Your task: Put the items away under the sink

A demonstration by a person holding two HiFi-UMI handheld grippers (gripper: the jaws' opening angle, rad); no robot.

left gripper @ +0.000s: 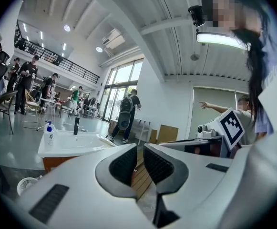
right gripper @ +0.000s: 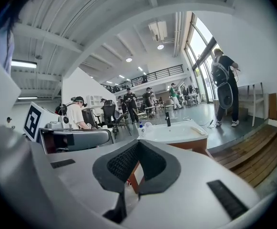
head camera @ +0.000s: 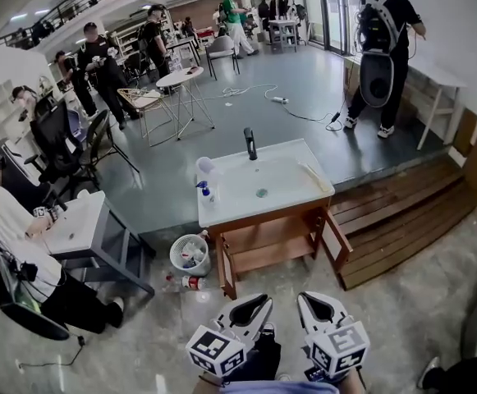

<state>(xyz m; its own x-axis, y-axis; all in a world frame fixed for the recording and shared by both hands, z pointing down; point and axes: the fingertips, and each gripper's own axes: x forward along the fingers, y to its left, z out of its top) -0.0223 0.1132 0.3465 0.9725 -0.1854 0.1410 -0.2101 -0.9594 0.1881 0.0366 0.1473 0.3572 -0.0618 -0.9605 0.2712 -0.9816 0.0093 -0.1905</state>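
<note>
Down low in the head view: left gripper (head camera: 254, 306) and right gripper (head camera: 316, 306) sit side by side, both well short of the sink unit (head camera: 222, 217).
Sink top: blue-topped spray bottle (head camera: 206, 192) stands at the near-left corner, a clear cup (head camera: 205, 167) is just behind it, and the black tap (head camera: 250, 144) is at the back edge.
Under the sink: there's a wooden shelf (head camera: 271, 251), and the cabinet door (head camera: 337, 240) hangs open on the right.
Floor: white bin (head camera: 175, 257) sits by the unit's left leg, with a bottle (head camera: 190, 282) lying just in front of it.
Left gripper view: pads are only a narrow slit apart with nothing between them. The sink is off to the left.
Right gripper view: jaw tips are pressed together, gripping nothing. The sink is straight ahead beyond them.
</note>
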